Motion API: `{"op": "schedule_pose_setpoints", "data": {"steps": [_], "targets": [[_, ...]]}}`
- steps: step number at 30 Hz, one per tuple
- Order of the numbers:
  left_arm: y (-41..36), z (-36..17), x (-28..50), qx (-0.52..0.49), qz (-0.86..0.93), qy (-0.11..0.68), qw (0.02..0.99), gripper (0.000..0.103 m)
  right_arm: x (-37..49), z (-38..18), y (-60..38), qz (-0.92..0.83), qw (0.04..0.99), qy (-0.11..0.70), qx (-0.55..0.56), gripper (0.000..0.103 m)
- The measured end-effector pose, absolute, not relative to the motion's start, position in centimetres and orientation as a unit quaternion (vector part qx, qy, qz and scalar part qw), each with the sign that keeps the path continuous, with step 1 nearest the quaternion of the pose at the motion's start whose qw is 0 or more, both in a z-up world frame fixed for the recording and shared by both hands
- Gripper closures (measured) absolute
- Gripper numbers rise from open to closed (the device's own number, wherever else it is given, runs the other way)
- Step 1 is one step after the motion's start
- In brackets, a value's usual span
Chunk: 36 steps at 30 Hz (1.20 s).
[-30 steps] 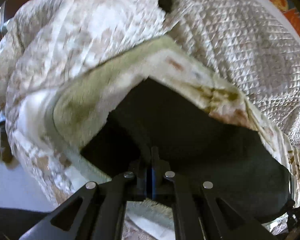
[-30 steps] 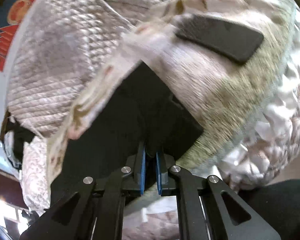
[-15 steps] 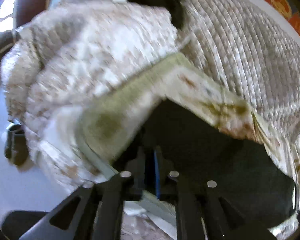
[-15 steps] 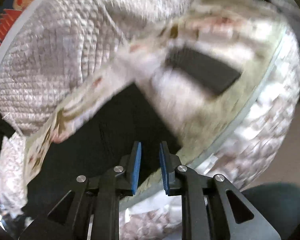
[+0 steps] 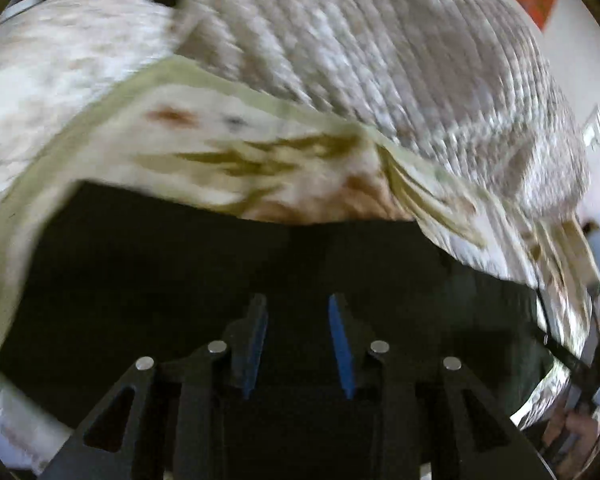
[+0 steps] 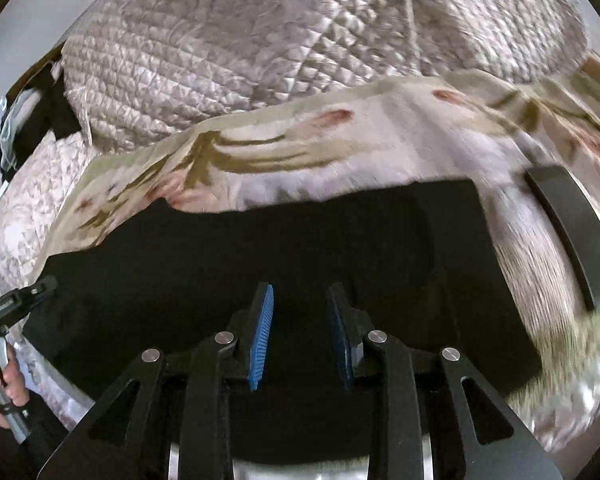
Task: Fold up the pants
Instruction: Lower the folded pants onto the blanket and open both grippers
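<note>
Currently: black pants (image 6: 260,248) flat on floral blanket (image 6: 400,152), just ahead of and under both tips | left gripper (image 5: 298,340), right gripper (image 6: 300,328) jaws just been opening, nothing between | risk: released fold springs open, or pads snag cloth

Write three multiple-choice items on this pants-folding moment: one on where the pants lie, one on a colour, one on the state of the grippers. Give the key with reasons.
1. Where do the black fabric pants lie?
A. on the floral bedspread
B. on a wooden floor
C. in a basket

2. What colour are the gripper pads?
A. red
B. blue
C. yellow

3. How do the left gripper and right gripper stand?
A. both clamped on cloth
B. only one open
C. both open, nothing between the pads

Key:
1 A, the floral bedspread borders the flat pants.
2 B, blue pads show in both wrist views.
3 C, the jaws have just been opening and a clear gap shows in each.
</note>
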<state>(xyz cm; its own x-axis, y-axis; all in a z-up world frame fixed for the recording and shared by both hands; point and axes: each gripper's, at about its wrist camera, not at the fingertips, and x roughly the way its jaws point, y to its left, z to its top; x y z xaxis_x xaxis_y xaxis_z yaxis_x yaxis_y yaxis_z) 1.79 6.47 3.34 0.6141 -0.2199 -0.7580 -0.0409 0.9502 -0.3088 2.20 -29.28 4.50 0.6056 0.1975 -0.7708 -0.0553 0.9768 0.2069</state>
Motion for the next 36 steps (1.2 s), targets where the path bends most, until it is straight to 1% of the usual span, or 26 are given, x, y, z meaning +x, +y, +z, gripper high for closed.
{"op": "schedule_pose_setpoints", "data": {"steps": [4, 6, 8, 9, 11, 13, 15, 17, 20, 21, 23, 27, 36], "targets": [[5.5, 1.8, 5.4, -0.132, -0.039, 0.461, 0.877, 0.069, 5.3, 4.4, -28.9, 0.058, 0.898, 0.435, 0.031, 0.075], [5.6, 0.7, 6.5, -0.124, -0.019, 0.475, 0.871, 0.069, 6.9, 3.2, -29.6, 0.032, 0.897, 0.44, 0.017, 0.075], [5.5, 0.6, 6.9, -0.119, -0.01, 0.461, 0.879, 0.069, 8.0, 1.6, -30.6, 0.008, 0.887, 0.46, 0.03, 0.075], [5.4, 0.6, 7.0, -0.112, -0.008, 0.461, 0.881, 0.069, 8.2, 1.2, -31.1, 0.01, 0.885, 0.462, 0.056, 0.075], [5.0, 0.7, 7.2, -0.09, -0.004, 0.453, 0.887, 0.069, 8.0, 1.9, -31.2, 0.007, 0.892, 0.449, 0.055, 0.075], [5.7, 0.9, 7.3, -0.094, 0.0, 0.45, 0.888, 0.069, 7.4, 3.0, -31.0, 0.004, 0.903, 0.427, 0.051, 0.075], [6.9, 1.4, 7.2, -0.097, 0.025, 0.443, 0.891, 0.069, 6.5, 4.0, -31.3, -0.003, 0.914, 0.403, 0.056, 0.075], [8.9, 2.4, 6.1, -0.103, 0.053, 0.418, 0.901, 0.068, 6.2, 4.3, -32.0, -0.022, 0.918, 0.391, 0.061, 0.075], [12.4, 2.2, 5.3, -0.11, 0.108, 0.405, 0.901, 0.064, 6.3, 3.3, -33.1, -0.05, 0.905, 0.418, 0.068, 0.075], [13.5, 1.8, 5.3, -0.109, 0.124, 0.407, 0.898, 0.064, 6.7, 2.5, -33.7, -0.049, 0.896, 0.434, 0.084, 0.075], [15.1, 1.5, 5.2, -0.129, 0.122, 0.399, 0.9, 0.064, 6.8, 2.5, -34.0, -0.05, 0.896, 0.431, 0.098, 0.075], [14.7, 2.6, 4.3, -0.116, 0.139, 0.388, 0.904, 0.063, 5.6, 3.9, -33.0, -0.03, 0.908, 0.407, 0.09, 0.075], [10.1, 3.9, -0.2, -0.089, 0.088, 0.39, 0.912, 0.062, 1.1, 4.0, -26.6, 0.096, 0.905, 0.411, 0.049, 0.075]]}}
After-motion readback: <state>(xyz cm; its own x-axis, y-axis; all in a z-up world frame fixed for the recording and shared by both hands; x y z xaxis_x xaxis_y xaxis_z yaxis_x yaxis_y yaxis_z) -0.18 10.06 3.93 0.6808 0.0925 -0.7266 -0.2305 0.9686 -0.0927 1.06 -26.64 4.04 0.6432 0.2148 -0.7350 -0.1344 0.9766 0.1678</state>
